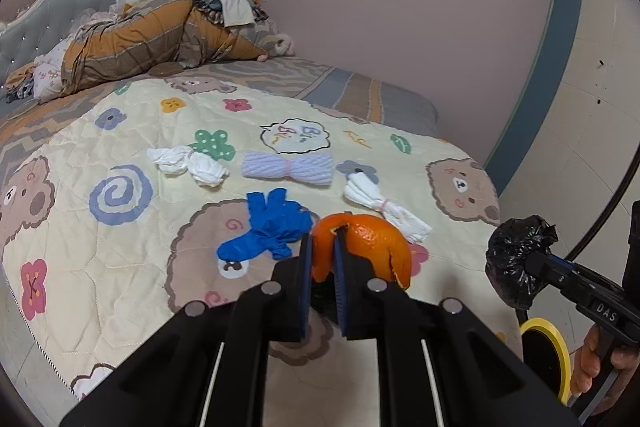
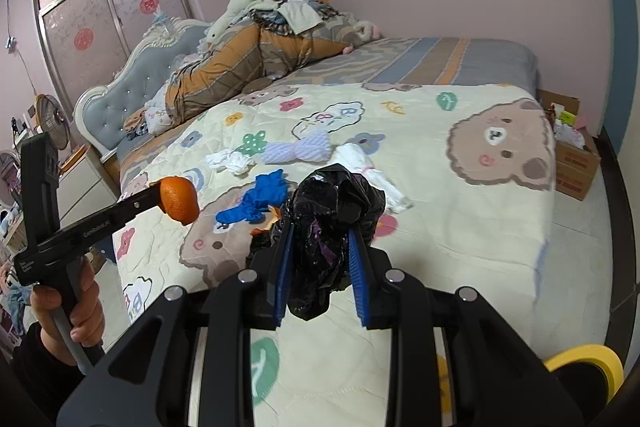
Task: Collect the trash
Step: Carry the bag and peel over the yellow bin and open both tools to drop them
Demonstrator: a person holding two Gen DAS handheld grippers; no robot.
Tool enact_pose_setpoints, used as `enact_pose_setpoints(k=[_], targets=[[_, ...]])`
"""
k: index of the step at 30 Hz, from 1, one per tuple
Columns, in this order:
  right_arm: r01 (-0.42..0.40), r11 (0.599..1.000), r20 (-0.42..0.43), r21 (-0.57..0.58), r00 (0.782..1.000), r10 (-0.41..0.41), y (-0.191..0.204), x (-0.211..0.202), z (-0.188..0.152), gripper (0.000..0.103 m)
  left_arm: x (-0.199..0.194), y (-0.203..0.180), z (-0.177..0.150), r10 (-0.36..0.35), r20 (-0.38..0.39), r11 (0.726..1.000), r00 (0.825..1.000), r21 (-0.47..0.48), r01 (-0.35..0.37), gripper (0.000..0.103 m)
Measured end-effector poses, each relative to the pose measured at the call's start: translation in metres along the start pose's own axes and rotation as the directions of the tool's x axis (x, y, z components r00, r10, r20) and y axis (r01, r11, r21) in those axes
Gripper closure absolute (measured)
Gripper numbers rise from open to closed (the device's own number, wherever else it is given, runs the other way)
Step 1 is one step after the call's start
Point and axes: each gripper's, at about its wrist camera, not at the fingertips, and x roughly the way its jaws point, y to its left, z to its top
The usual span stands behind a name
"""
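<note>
Bedroom scene, pink walls, and a bear-print quilt (image 1: pixel 120 267) spread over the bed is our playing field. Left gripper (image 1: pixel 322 263) is pinched tight on an orange peel (image 1: pixel 368 247), held clear above the quilt's near edge; right gripper (image 2: pixel 320 267) is clamped on a crumpled black bag (image 2: pixel 332 223), also lifted off the quilt. Both loads look secure, so the job now, I'd say, is carrying them level to wherever the trash goes, no bin visible, without loosening either pinch, since the peel is gripped only by one thin edge. Count on the quilt: one blue glove (image 1: pixel 272 227) near its middle, two white tissue wads (image 1: pixel 188 165) beyond the glove, one lilac cloth bundle (image 1: pixel 288 167) beside them. One peel, one bag aloft.
</note>
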Motion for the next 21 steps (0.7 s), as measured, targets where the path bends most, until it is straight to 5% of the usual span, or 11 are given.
enact_pose_setpoints(k=[21], targets=[[0.118,0.989,0.066,0.087,0.990,-0.124,-0.070,-0.108,-0.046,0.078,-0.024,-0.112,-0.039,-0.171,-0.031,0.977,0.985,0.126,0.173,0.093]])
